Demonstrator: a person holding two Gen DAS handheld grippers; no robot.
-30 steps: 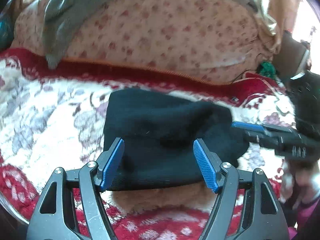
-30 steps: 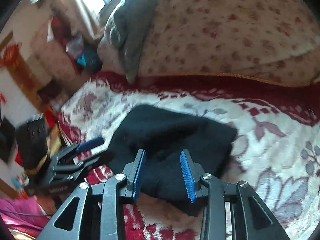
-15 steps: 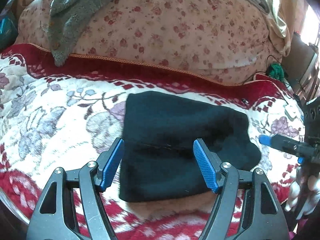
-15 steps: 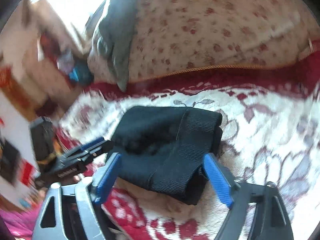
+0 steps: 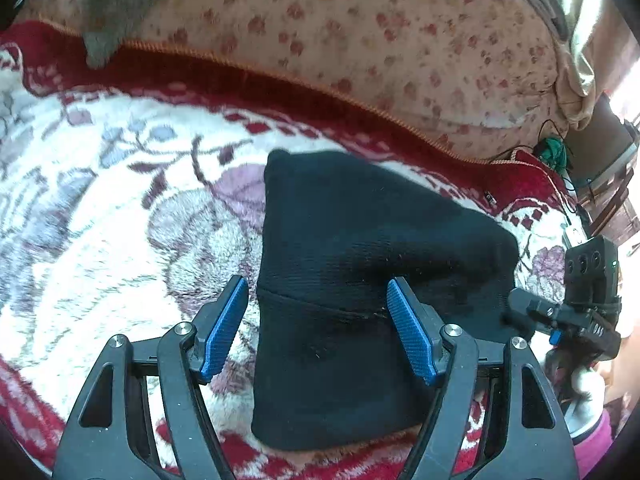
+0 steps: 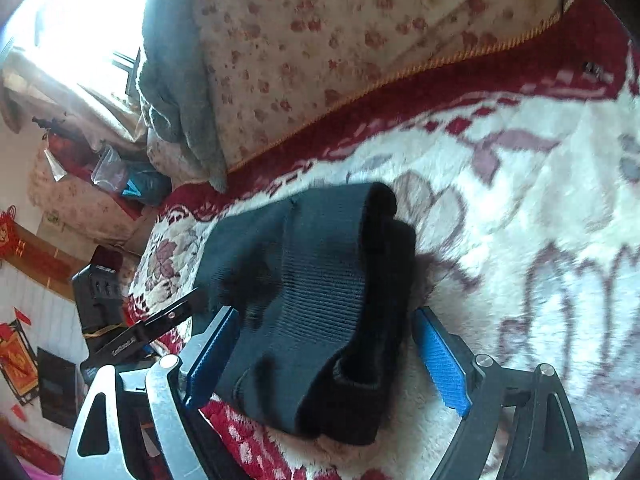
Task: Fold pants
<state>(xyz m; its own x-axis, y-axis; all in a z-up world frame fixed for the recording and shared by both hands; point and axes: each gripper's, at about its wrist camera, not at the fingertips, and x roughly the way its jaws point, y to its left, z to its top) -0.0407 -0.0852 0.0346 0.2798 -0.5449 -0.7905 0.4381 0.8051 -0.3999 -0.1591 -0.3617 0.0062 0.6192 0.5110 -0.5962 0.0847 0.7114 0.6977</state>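
Straddling folded pants [image 5: 360,280], both grippers' fingers [image 5: 224,328] spread, apparently gripping nothing.

Black pants [image 5: 360,280], folded into a compact thick bundle, flat on floral blanket [image 5: 100,208]

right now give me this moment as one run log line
step: fold pants | black pants: folded bundle on floral blanket | left tool: open, straddling bundle | right tool: open, straddling bundle
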